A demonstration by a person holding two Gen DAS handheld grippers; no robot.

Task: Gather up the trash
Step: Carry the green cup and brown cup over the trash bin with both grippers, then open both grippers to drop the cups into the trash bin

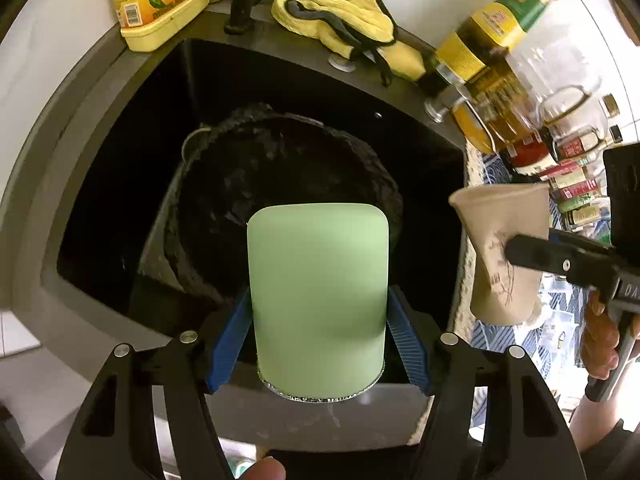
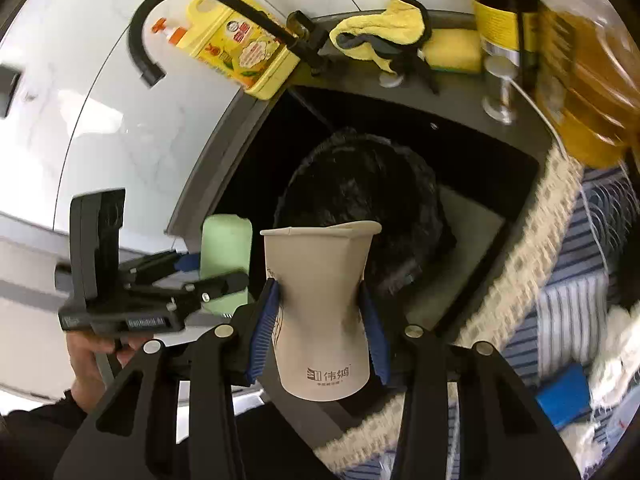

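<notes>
The pale green, round-shouldered container with a foil-rimmed end (image 1: 318,300) sat clamped between the blue-padded fingers (image 1: 234,344) of the left gripper (image 1: 318,344), its long axis running straight out along the fingers, foil end nearest the camera and closed end pointing ahead and down. Directly beyond that closed end lay the black bag-lined bin (image 1: 280,184) standing in the dark sink (image 1: 100,128), so the container was already roughly over the bin's mouth, slightly short of its centre. The left jaws stood fairly wide, but only because the container filled them; both pads pressed on its sides. To the right of the left gripper, the beige paper cup with printed lettering (image 2: 322,312) was pinched in the right gripper (image 2: 320,332), its open rim away from the camera and its base toward it, the wall visibly dented inward where the blue pads (image 2: 264,332) squeezed it. Ahead of this cup's rim lay the same bin (image 2: 360,188), a little up and right of the cup in the right wrist view. From the left wrist view the cup appeared over the sink's right edge, beside a fringed striped cloth (image 2: 560,300), so the left hand looked nearer the bin's centre. Judged from this, releasing both items should drop them in, the right needing a bit more travel leftward.
</notes>
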